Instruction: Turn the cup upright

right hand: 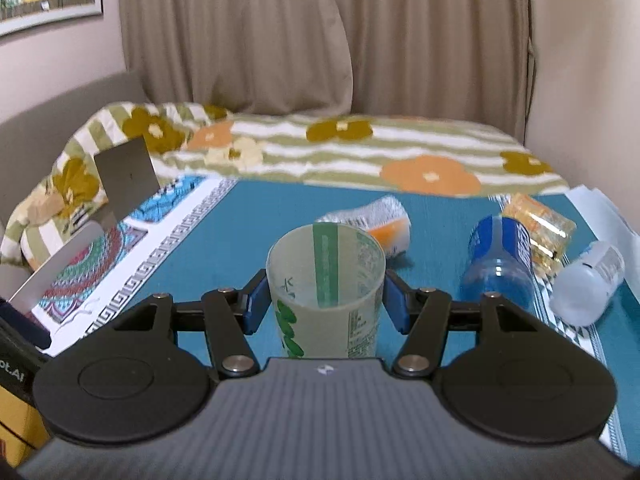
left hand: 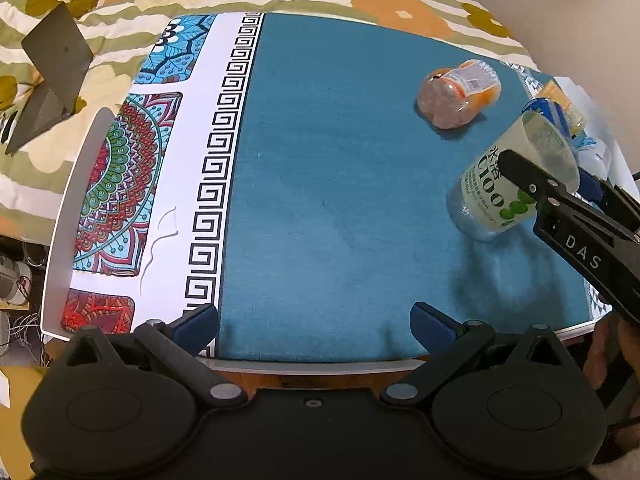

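A clear cup [right hand: 326,292] with a green and white C100 label stands between the blue pads of my right gripper [right hand: 325,300], mouth up, and the pads press its sides. In the left wrist view the same cup [left hand: 508,176] is tilted with its base on the blue cloth [left hand: 340,200], and the right gripper [left hand: 560,184] is clamped on its upper part. My left gripper [left hand: 314,326] is open and empty, low over the near edge of the table.
An orange-labelled cup [left hand: 460,92] lies on its side at the far right. A blue cup [right hand: 500,260], a yellow cup [right hand: 538,226] and a clear cup [right hand: 588,282] lie at the right edge. A patterned mat [left hand: 128,184] covers the left. A flowered quilt [right hand: 360,148] lies behind.
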The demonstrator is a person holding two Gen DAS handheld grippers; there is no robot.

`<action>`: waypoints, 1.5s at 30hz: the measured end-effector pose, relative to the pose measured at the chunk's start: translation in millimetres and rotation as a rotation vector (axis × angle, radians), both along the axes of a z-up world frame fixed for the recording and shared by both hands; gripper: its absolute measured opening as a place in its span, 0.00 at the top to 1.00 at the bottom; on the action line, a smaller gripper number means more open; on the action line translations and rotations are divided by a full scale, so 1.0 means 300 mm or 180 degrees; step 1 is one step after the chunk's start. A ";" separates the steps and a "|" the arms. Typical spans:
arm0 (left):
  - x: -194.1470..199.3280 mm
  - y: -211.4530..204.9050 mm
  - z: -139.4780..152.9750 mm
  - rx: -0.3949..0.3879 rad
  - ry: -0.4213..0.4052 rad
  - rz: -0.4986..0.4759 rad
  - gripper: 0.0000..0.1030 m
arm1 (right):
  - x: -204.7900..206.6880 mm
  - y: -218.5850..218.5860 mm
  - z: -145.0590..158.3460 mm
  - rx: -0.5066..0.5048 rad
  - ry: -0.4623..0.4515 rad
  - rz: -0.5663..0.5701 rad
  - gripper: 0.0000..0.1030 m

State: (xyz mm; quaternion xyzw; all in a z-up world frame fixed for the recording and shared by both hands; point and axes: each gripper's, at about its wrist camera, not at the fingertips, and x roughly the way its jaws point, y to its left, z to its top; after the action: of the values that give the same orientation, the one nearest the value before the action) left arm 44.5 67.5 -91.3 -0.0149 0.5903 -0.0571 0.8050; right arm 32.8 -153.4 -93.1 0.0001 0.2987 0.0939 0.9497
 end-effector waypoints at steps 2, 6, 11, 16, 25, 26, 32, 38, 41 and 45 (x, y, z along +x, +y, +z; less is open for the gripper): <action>0.002 -0.004 0.005 0.0019 -0.0029 -0.0009 0.00 | 0.010 0.003 0.010 0.0004 0.0095 -0.0035 0.28; 0.005 -0.009 0.009 0.0133 -0.0095 -0.0026 0.00 | 0.034 0.011 0.022 -0.0035 0.0230 -0.0043 0.27; 0.001 -0.005 0.011 0.0171 -0.0127 -0.0017 0.00 | 0.043 0.025 0.022 -0.0059 0.0324 -0.0037 0.24; -0.007 -0.013 0.005 0.0189 -0.0131 -0.0030 0.00 | 0.052 0.017 0.003 -0.0041 0.0445 -0.0137 0.00; -0.039 -0.010 0.051 0.0196 -0.0250 0.0045 0.00 | 0.046 -0.011 -0.006 0.0015 0.0686 -0.0220 0.00; -0.043 -0.011 0.066 0.0182 -0.0285 0.0052 0.00 | 0.040 -0.014 0.007 0.0009 0.0695 -0.0219 0.00; -0.059 -0.046 0.187 0.0141 -0.0534 0.0033 0.00 | -0.015 -0.046 0.160 -0.0139 0.0764 -0.0169 0.00; -0.094 -0.095 0.300 0.0172 -0.0822 -0.0047 0.00 | -0.080 -0.116 0.346 -0.0329 0.0849 -0.0226 0.00; -0.118 -0.117 0.332 0.0200 -0.0953 -0.0067 0.00 | -0.106 -0.153 0.397 -0.0407 0.0905 -0.0292 0.00; -0.146 -0.141 0.353 0.0180 -0.1046 -0.0050 0.00 | -0.135 -0.212 0.425 -0.0414 0.1030 -0.0447 0.00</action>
State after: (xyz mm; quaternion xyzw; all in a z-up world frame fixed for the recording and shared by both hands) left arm 0.6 25.3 14.7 0.0219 0.4521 -0.0485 0.8904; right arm -7.5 -216.9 34.5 -0.0254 0.4522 0.0066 0.8915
